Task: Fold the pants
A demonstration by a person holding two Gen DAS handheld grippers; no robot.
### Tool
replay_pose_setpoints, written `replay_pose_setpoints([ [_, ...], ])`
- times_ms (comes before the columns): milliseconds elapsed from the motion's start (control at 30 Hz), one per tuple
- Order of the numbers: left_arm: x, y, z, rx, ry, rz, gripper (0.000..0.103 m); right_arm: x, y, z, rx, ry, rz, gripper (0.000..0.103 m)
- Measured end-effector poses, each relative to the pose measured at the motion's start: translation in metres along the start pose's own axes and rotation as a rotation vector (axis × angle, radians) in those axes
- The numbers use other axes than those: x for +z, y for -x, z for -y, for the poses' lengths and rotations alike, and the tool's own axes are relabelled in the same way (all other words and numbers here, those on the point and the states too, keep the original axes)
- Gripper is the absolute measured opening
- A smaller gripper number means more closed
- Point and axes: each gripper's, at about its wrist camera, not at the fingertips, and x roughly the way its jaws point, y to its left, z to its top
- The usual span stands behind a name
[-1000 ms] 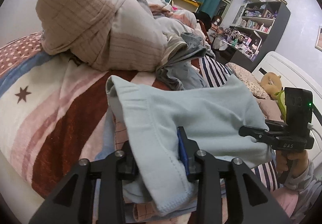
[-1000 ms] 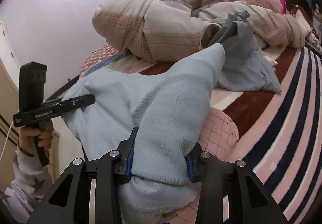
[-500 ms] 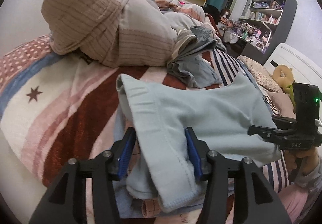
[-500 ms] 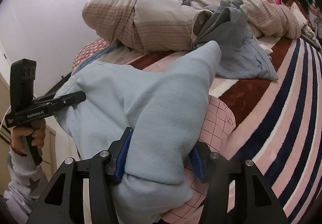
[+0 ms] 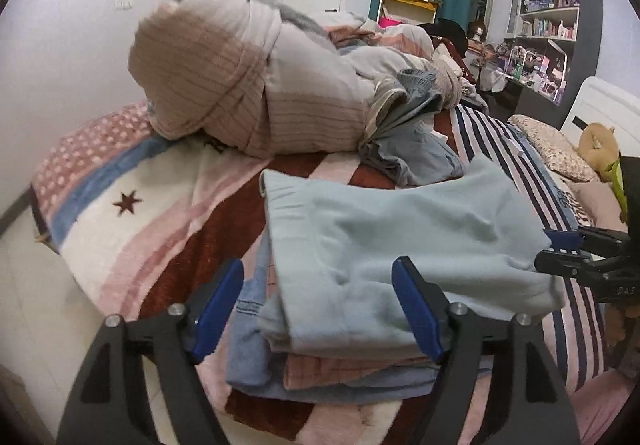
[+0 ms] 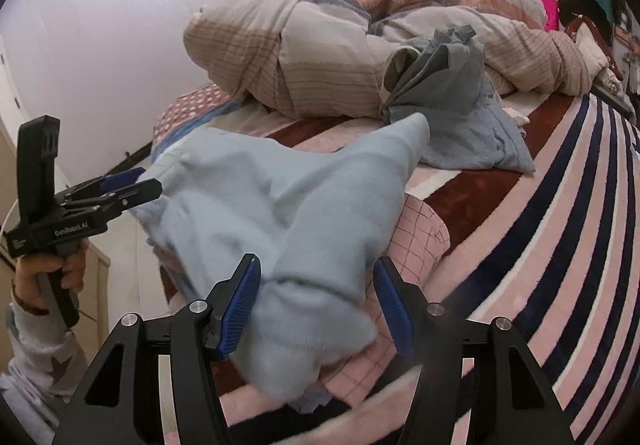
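— Both grippers' jaws have just been opening: a second ago each pinched the light blue pants (image 5: 400,245), and now the blue pads stand clear of the cloth.

— So where are the pants?

— Folded on top of a stack of 2 or 3 other folded garments (image 5: 352,369) at the near edge of the striped blanket (image 5: 168,213).

— And the left gripper (image 5: 316,309)?

— Tilted downward, jaws wide, the pants' near edge between them but not pressed. In the right wrist view a hand (image 6: 48,269) in a star-print sleeve (image 6: 44,361) grips its handle.

— The right gripper (image 6: 316,309)?

— Also angled down, jaws apart, straddling the pants' other end.
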Motion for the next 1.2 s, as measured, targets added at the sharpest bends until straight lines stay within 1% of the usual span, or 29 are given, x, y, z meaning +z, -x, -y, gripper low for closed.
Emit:
replay_pose_setpoints([
  [133,-0.001,0.019,0.027,0.026,-0.022,0.044,0.078,-0.01,0.021,0.0,-0.017,0.022,0.028,0.057],
  [233,-0.002,0.035,0.055,0.021,-0.047,0.09,0.082,-0.02,0.043,0.006,-0.007,0.002,0.055,0.06],
  [300,-0.002,0.045,0.076,0.011,-0.066,0.127,0.083,-0.026,0.058,0.011,-0.009,-0.01,0.075,0.065],
  [333,-0.002,0.049,0.086,0.005,-0.073,0.143,0.084,-0.03,0.068,0.014,-0.017,-0.014,0.091,0.065],
  [433,-0.003,0.061,0.124,-0.031,-0.102,0.194,0.086,-0.046,0.1,0.028,-0.057,-0.025,0.133,0.066],
  [500,-0.005,0.068,0.153,-0.064,-0.127,0.226,0.088,-0.061,0.124,0.042,-0.085,-0.04,0.164,0.075],
  [567,-0.007,0.074,0.183,-0.091,-0.155,0.264,0.09,-0.078,0.149,0.055,-0.12,-0.049,0.198,0.079],
  [633,-0.009,0.08,0.208,-0.118,-0.18,0.295,0.091,-0.1,0.174,0.068,-0.176,-0.06,0.235,0.08],
  [667,-0.011,0.082,0.221,-0.133,-0.191,0.314,0.093,-0.109,0.185,0.074,-0.199,-0.066,0.251,0.082],
  [700,-0.013,0.085,0.234,-0.15,-0.202,0.336,0.094,-0.116,0.193,0.08,-0.217,-0.072,0.264,0.087],
  [800,-0.018,0.086,0.263,-0.19,-0.225,0.377,0.097,-0.142,0.221,0.092,-0.287,-0.097,0.325,0.094],
  [867,-0.02,0.083,0.275,-0.206,-0.222,0.394,0.099,-0.159,0.237,0.097,-0.356,-0.109,0.366,0.096],
  [900,-0.021,0.08,0.28,-0.216,-0.217,0.399,0.099,-0.166,0.243,0.098,-0.394,-0.106,0.386,0.101],
  [1000,-0.024,0.069,0.286,-0.243,-0.194,0.4,0.099,-0.179,0.253,0.099,-0.48,-0.094,0.435,0.102],
  [1067,-0.026,0.061,0.288,-0.254,-0.211,0.373,0.099,-0.183,0.254,0.099,-0.509,-0.099,0.451,0.102],
  [1100,-0.026,0.058,0.289,-0.248,-0.217,0.369,0.099,-0.185,0.255,0.1,-0.516,-0.107,0.458,0.102],
  [1133,-0.027,0.056,0.289,-0.244,-0.217,0.371,0.099,-0.185,0.255,0.101,-0.519,-0.119,0.463,0.102],
  [1200,-0.028,0.052,0.289,-0.266,-0.217,0.361,0.099,-0.185,0.255,0.102,-0.519,-0.132,0.47,0.102],
])
